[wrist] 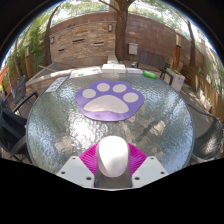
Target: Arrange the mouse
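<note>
My fingers (112,163) clamp the white mouse (112,155) at frame bottom; the purple paw mat (109,100) lies straight ahead, mid-counter (60,130).

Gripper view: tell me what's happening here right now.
A person's handheld gripper has a white computer mouse between its two fingers, the pink pads against the mouse's sides, so it appears held. It sits over a round glass table outdoors. Beyond the fingers, a purple paw-print mouse pad lies flat on the table with nothing on it. The mouse has not yet been set on the pad.
</note>
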The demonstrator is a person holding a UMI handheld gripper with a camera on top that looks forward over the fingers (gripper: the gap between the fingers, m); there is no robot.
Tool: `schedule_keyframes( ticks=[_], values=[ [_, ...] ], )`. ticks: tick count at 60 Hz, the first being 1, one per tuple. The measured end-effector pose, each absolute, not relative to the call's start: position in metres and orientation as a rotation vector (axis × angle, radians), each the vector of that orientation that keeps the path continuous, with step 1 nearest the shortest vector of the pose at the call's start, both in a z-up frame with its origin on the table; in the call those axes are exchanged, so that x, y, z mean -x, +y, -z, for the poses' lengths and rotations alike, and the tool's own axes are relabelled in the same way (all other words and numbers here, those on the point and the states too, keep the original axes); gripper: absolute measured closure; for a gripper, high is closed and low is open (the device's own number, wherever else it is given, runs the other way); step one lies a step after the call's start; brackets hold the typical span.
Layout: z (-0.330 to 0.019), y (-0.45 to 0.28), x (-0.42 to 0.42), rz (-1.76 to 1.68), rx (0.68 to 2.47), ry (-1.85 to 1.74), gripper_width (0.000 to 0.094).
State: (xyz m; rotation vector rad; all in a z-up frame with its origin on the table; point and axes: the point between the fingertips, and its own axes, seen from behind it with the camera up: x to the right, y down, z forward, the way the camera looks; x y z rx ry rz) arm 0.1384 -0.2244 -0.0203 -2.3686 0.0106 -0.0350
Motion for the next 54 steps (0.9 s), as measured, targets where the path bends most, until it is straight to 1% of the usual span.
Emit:
schedule_keyframes(
  ticks=[2,3,6,9,13,21,25,28,31,35,37,42,43,49,51,54],
  values=[
    [0.015,-0.223,-0.142,0.041,2.370,0.010,0.0576],
    [0.012,-0.224,-0.143,0.045,2.370,0.005,0.0594],
    [-0.002,-0.223,-0.142,0.060,2.366,0.004,0.0594],
    [-0.024,-0.224,-0.139,0.056,2.352,0.015,0.0593],
    [-0.069,-0.223,-0.129,0.029,2.306,0.039,0.0593],
    [-0.158,-0.191,-0.113,-0.024,2.182,0.060,0.0593],
    [-0.188,-0.159,-0.116,-0.021,2.123,0.045,0.0593],
    [-0.198,-0.131,-0.117,-0.034,2.094,0.041,0.0594],
    [-0.198,-0.100,-0.119,-0.037,2.077,0.039,0.0595],
    [-0.177,-0.058,-0.124,-0.030,2.082,0.029,0.0595],
    [-0.161,-0.041,-0.127,-0.031,2.096,0.034,0.0594],
    [-0.109,-0.004,-0.134,-0.035,2.167,0.044,0.0592],
    [-0.092,-0.005,-0.134,-0.030,2.178,0.042,0.0592],
    [-0.042,0.016,-0.142,-0.024,2.277,0.042,0.0586],
    [-0.021,0.016,-0.142,-0.031,2.295,0.042,0.0560],
    [-0.005,0.020,-0.141,-0.044,2.321,0.038,0.0516]
  ],
)
